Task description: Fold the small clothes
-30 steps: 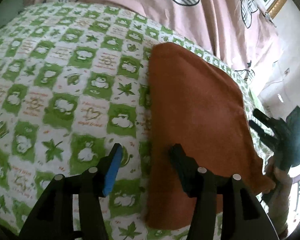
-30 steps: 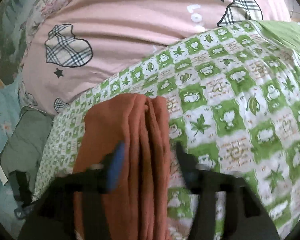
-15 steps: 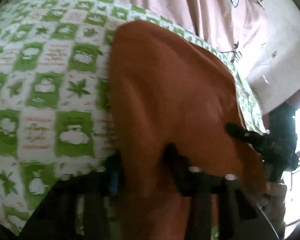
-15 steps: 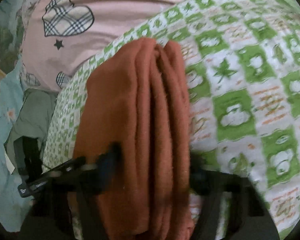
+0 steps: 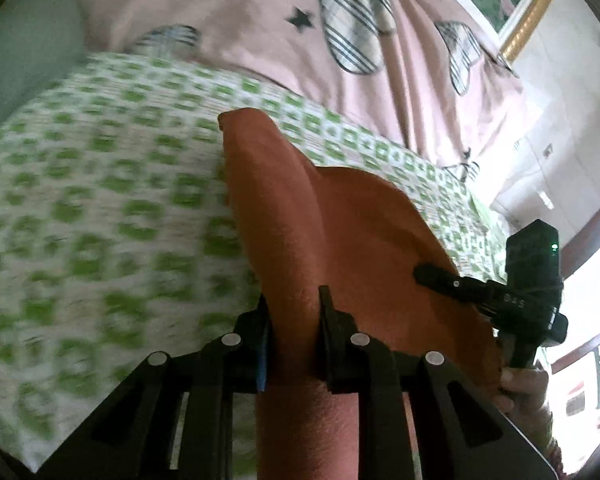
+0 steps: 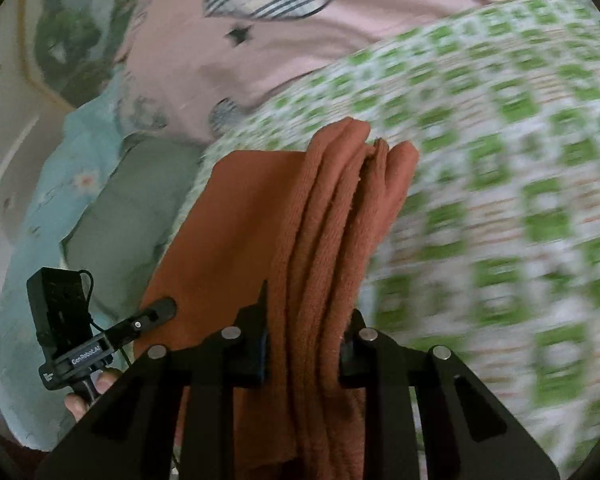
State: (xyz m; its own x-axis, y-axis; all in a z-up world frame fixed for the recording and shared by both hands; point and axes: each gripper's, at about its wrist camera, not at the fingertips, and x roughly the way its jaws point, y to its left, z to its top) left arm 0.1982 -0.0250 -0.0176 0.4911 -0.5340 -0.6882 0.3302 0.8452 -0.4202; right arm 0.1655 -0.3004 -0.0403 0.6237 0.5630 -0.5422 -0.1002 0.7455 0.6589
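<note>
A rust-orange cloth (image 5: 340, 220) lies folded on the green-and-white checked sheet (image 5: 100, 200). My left gripper (image 5: 294, 316) has its jaws closing on the cloth's near left edge, which rises as a ridge between the pads. In the right wrist view the cloth's stacked layered edge (image 6: 332, 220) runs between the fingers of my right gripper (image 6: 306, 324), whose jaws are also closing, the pads pressing the layers. Each gripper shows in the other's view: the right one (image 5: 428, 274) at the cloth's right side, the left one (image 6: 166, 306) at its left side.
A pink quilt (image 5: 260, 20) with plaid hearts lies bunched behind the sheet. A grey pillow (image 5: 20, 48) sits at the far left. Grey fabric (image 6: 140, 200) and light blue bedding (image 6: 60, 184) lie beyond the sheet's left edge. A hand (image 5: 524, 384) holds the right gripper.
Both grippers went from standing open over the cloth's edges to closing on them. The left one has lifted its edge up into a ridge; both views now sweep sideways with blur.
</note>
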